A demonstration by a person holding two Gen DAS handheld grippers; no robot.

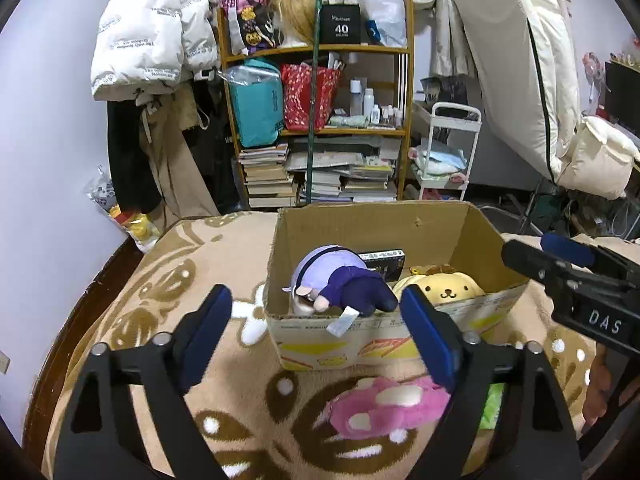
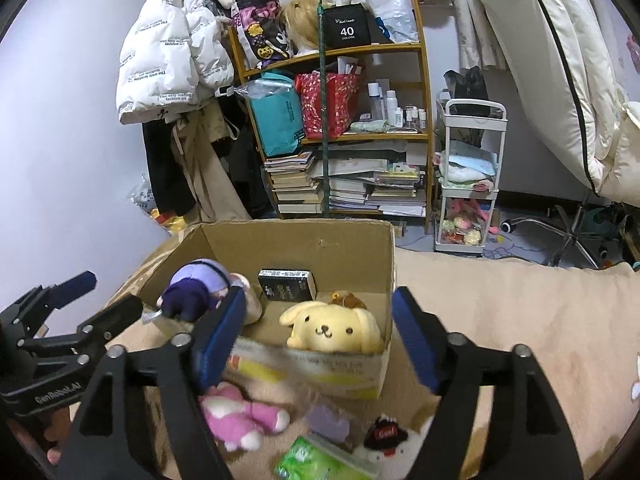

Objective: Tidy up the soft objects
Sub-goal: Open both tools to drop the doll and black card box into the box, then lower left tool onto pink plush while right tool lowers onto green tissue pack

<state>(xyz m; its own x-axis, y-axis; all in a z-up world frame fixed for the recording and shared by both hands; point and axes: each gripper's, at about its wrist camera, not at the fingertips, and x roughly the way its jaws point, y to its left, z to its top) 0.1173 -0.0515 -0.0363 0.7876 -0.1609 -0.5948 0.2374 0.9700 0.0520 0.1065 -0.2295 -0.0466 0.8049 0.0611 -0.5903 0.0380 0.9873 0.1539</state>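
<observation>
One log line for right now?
left gripper open, empty | right gripper open, empty | box: purple doll, yellow dog | blanket: pink plush

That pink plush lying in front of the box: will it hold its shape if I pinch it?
Probably not. The pink plush looks soft and stuffed, so it should squash between the pads. Its limbs sprawl loosely on the blanket and would likely dangle. It seems light and unlikely to roll.

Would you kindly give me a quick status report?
Left gripper and right gripper open, empty. Purple plush and yellow plush in box; pink plush on blanket. Nothing blocking.
</observation>
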